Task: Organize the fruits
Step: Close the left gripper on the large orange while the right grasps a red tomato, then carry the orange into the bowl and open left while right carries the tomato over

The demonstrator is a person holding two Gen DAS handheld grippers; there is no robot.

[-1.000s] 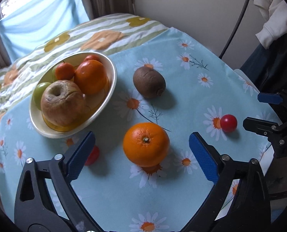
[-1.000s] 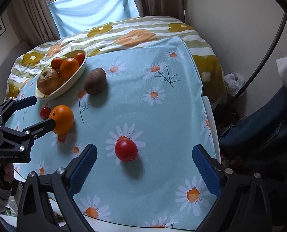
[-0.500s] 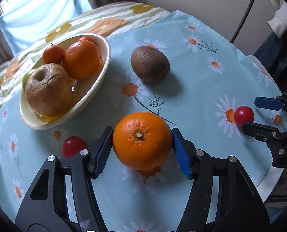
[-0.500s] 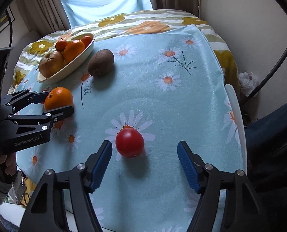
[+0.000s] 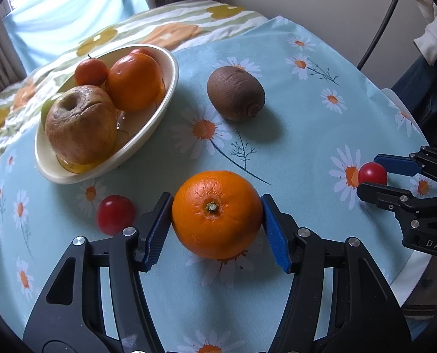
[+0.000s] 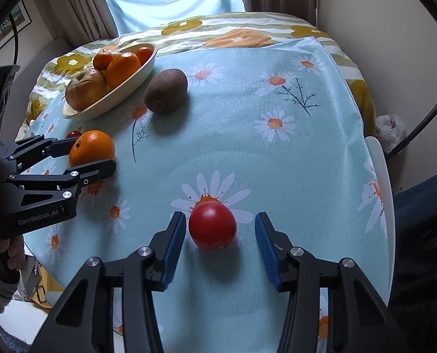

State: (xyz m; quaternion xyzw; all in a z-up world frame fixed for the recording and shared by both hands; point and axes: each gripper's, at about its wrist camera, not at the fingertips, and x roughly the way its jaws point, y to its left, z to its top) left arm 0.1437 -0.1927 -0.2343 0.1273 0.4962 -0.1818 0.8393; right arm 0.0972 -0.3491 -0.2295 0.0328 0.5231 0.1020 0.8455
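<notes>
Gripping is under way on two fruits at once. The left gripper [image 5: 217, 229] has its blue pads against both sides of a large orange [image 5: 217, 214], which sits on a daisy-print tablecloth [image 5: 306, 135]; the jaws look closed on it. The right gripper [image 6: 220, 242] is closing around a red tomato [image 6: 212, 225], which lies between the jaws, but a gap shows on each side, wider on the right, so nothing is clamped yet.

A cream oval bowl [image 5: 171, 67] stands at the far left of the table, already holding a wrinkled brown apple [image 5: 80, 123], another orange [image 5: 134, 81], a small tangerine [image 5: 90, 72] and part of a green fruit. A kiwi [image 5: 236, 92] lies just beside the bowl, and a second small tomato [image 5: 115, 214] rests near the left gripper.

To do this step well, the right jaws should probably close gently, since a tomato bruises and can squirt sideways; centring it first would help. The orange is round and heavy, so it likely needs a firm hold at its widest part before lifting, then a low, slow carry to a free spot in the bowl.

Readable writing: "GenRobot.AI" on the left gripper's body in the right wrist view, and "DAS" on the right gripper's body in the left wrist view.
</notes>
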